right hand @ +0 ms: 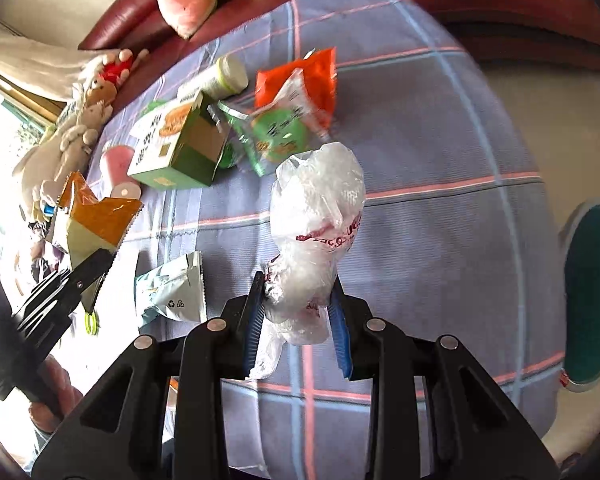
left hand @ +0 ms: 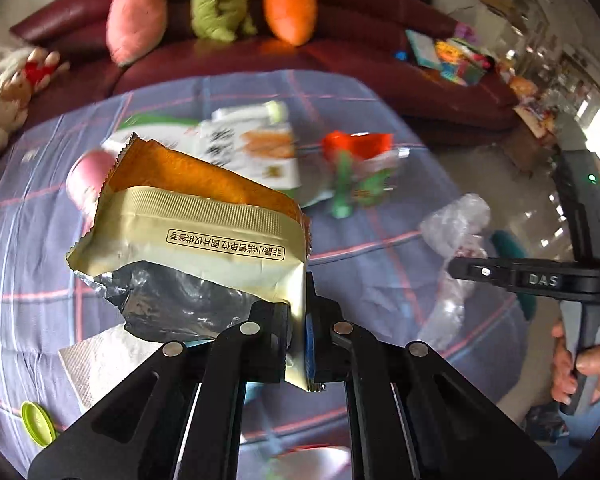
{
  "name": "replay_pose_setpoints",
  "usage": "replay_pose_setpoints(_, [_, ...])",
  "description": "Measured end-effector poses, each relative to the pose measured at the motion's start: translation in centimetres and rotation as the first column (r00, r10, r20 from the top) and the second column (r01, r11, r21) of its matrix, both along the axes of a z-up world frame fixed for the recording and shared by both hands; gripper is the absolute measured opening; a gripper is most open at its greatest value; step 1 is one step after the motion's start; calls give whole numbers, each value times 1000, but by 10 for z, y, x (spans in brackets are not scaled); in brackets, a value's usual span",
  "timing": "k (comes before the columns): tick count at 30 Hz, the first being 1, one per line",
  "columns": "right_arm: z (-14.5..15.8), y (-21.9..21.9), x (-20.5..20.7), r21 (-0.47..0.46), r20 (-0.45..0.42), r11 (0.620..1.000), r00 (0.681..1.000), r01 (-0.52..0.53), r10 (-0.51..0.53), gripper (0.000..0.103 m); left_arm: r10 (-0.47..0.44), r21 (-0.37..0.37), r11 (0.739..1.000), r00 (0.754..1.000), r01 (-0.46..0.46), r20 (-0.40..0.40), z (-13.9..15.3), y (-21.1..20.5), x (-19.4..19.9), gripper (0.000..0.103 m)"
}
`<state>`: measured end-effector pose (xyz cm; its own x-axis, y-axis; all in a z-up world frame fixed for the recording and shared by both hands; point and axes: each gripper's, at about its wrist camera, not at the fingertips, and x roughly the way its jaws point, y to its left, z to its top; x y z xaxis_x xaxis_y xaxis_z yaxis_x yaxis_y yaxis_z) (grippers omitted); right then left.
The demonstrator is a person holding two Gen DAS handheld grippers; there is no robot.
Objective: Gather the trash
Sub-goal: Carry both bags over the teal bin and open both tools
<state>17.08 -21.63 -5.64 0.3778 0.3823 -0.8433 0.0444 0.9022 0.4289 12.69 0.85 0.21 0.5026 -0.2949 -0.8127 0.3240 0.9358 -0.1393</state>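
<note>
Bright daylight, fisheye views — edges bent and vignetted black.
Glare is blown out at the window (right hand: 4, 120); the sofa (left hand: 360, 56) and far wrappers (left hand: 356, 160) are smeared by blur, while the held packet (left hand: 188, 224) is rendered sharp.

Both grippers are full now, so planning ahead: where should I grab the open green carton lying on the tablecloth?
Grip the green carton by its raised open flap, coming down from above. It lies flat on its broad side, probably too wide to span, while the flap stands up as a thin edge. The wrapper crowds its right.
</note>
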Motion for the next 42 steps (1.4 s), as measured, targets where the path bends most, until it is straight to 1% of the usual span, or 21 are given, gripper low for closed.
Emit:
replay_pose_setpoints(2, [7, -14, -7, -3, 21, 1000, 1000, 21, -21, 29, -36, 13, 999, 999, 36, 25, 8, -23, -5, 7])
replay_pose_setpoints(6, [18, -53, -25, -24, 51, 997, 996, 73, -71, 29, -102, 13, 995, 994, 101, 41, 15, -66, -9, 7])
replay_pose_setpoints(12, [28, -122, -53, -55, 77, 984, 983, 169, -164, 29, -226, 10, 974, 973, 225, 44, 13, -147, -16, 7])
replay_pose_setpoints(17, [24, -181, -78, -69, 78, 961, 962, 266, -261, 29, -331, 13, 944, 943, 331, 26, 7, -214, -26, 7])
replay_pose_setpoints(18, [23, -192, -83, -70, 76, 955, 957, 287, -282, 29, -343, 14, 939, 939, 343, 23, 5, -222, -27, 7])
replay_pose_setpoints(21, [15, -230, -100, -67, 61, 931, 933, 358, -355, 29, -405, 31, 914, 914, 405, 14, -2, -260, -37, 7])
replay_pose_setpoints(25, [7, -264, -119, -71, 39, 906, 909, 418, -416, 29, -469, 38, 882, 883, 469, -8, -13, -300, -46, 7])
replay_pose_setpoints(30, [-4, -293, -134, -98, 9, 884, 888, 458, -459, 30, -520, 31, 853, 853, 521, -39, -29, -339, -51, 7])
replay_pose_setpoints(34, [-12, -308, -139, -102, -10, 872, 877, 478, -481, 30, -555, 35, 829, 829, 558, -64, -43, -364, -52, 7])
replay_pose_setpoints(39, [-26, -323, -138, -109, -43, 861, 863, 496, -503, 30, -581, 41, 809, 808, 587, -103, -62, -391, -49, 7])
replay_pose_setpoints(42, [-33, -327, -136, -118, -62, 860, 861, 496, -505, 30, -592, 40, 800, 798, 599, -118, -70, -397, -48, 7])
